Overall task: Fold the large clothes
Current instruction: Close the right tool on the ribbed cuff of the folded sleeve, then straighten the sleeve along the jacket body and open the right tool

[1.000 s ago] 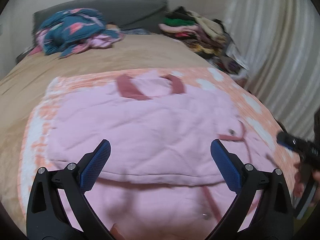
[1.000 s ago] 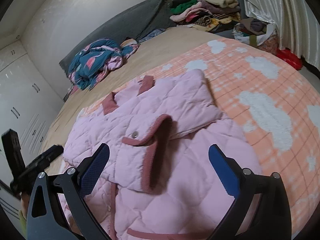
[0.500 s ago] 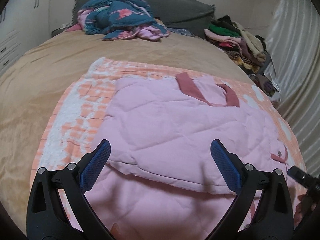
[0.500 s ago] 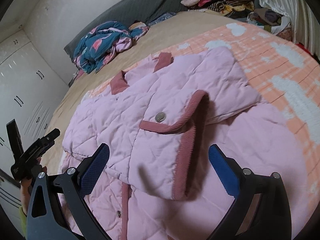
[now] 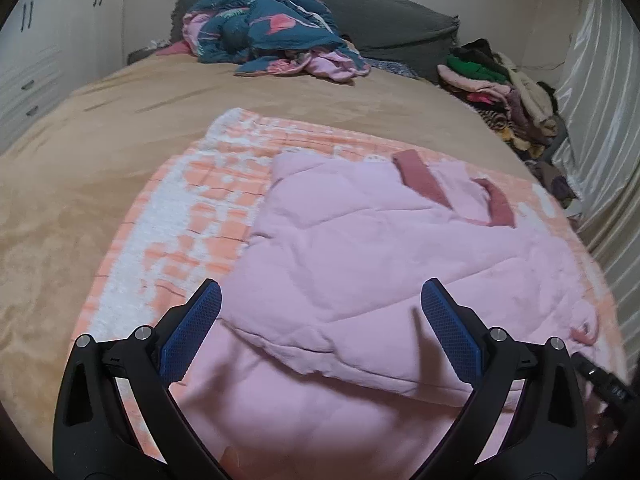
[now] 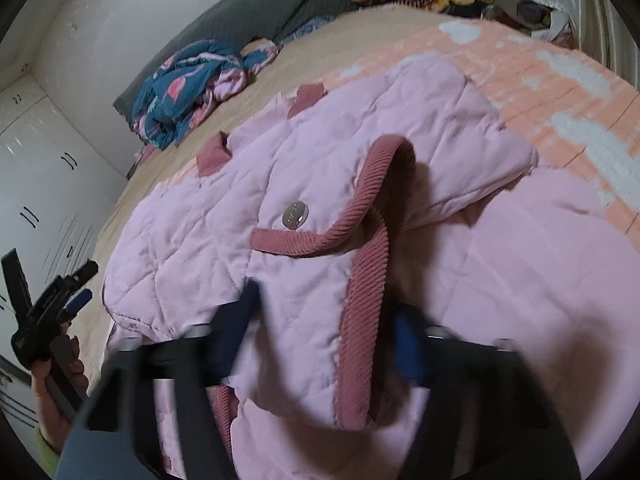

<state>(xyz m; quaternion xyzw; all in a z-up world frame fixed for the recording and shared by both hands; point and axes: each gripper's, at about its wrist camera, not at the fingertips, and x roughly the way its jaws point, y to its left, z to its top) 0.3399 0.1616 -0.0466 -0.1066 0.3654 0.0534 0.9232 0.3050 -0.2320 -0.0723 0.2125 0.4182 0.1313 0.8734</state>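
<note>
Pink quilted jacket (image 5: 360,280) lies lengthwise, collar toward the grey headboard (image 5: 380,28). My left gripper (image 5: 320,316) gapes; right gripper (image 6: 324,332) straddles its corduroy-trimmed cuff (image 6: 364,280), grip unclear.

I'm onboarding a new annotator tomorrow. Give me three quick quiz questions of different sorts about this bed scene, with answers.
1. True or false: the left gripper holds the pink quilted jacket.
2. What colour is the trim on the cuff?
3. The snap button sits: A) on the cuff, B) on the orange blanket, C) on the blue bundle.

Key: 1 false; 2 dusty rose; 3 A.
</note>
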